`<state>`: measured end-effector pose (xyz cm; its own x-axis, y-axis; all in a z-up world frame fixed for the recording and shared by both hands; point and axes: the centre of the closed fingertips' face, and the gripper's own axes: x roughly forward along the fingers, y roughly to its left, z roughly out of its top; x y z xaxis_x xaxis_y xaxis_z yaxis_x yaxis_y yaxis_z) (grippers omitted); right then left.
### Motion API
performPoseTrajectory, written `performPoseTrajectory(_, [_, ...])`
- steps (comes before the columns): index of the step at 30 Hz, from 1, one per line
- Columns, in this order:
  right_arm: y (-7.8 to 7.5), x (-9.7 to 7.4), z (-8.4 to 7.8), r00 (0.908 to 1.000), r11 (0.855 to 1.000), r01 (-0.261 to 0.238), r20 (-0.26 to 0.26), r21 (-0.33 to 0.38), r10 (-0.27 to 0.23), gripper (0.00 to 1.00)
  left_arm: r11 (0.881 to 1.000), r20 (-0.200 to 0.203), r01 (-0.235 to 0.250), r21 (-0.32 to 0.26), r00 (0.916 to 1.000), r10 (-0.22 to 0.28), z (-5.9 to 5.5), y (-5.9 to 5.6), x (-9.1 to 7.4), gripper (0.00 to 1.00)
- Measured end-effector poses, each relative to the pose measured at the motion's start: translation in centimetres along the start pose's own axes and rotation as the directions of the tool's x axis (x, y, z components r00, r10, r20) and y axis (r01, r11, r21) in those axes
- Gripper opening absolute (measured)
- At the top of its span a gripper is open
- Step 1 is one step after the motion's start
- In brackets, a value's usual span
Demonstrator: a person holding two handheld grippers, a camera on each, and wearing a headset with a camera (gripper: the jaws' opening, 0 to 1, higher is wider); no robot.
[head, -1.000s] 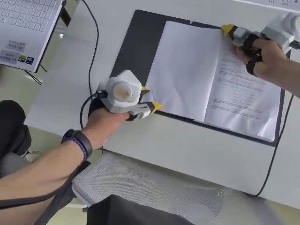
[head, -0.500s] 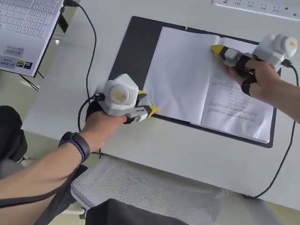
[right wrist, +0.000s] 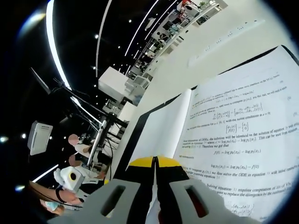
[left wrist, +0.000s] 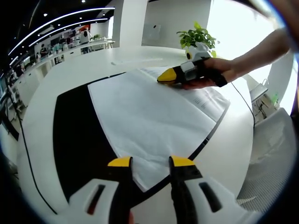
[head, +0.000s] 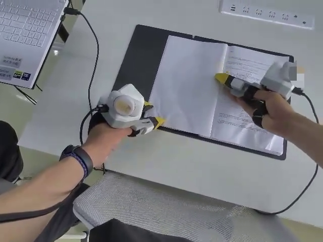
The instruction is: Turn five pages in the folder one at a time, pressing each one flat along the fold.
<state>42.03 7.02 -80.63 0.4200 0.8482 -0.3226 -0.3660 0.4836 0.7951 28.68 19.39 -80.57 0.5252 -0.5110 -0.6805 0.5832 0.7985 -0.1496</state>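
Two grippers in use, pressing right gripper (head: 221,78), jaws together, onto fold (head: 212,121) of folder (head: 136,55), holding left gripper (head: 154,113), jaws apart, at lower corner of blank page (head: 184,85).

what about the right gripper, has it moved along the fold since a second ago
Yes. The right gripper has slid down the fold of the folder, from the far edge partway toward the near edge.

White workbench (head: 202,166), grey mesh chair (head: 166,206), potted plant (left wrist: 198,35), open-plan office desks (left wrist: 70,46) beyond, dark ceiling (right wrist: 79,37) with light strips (right wrist: 50,42)
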Motion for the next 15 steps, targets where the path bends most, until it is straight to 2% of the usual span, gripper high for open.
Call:
performPoseTrajectory(5, [1.0,-1.4,-2.9,0.999,1.0,-0.026,-0.036,-0.001,0.026,0.0,1.0,0.0,0.003,0.003,1.0,-0.003,0.0,0.0,0.0,0.3])
performPoseTrajectory(9, [2.3,-2.4,-5.5,0.9956,0.998,-0.047,-0.083,-0.031,0.044,0.0,1.0,0.001,0.004,0.005,1.0,-0.004,-0.1,0.1,0.1,0.29])
performPoseTrajectory(15, [4.6,-3.6,-8.4,0.993,0.998,-0.06,-0.102,-0.011,0.059,0.0,1.0,0.002,0.005,0.001,1.0,-0.005,-0.1,0.1,0.2,0.3])
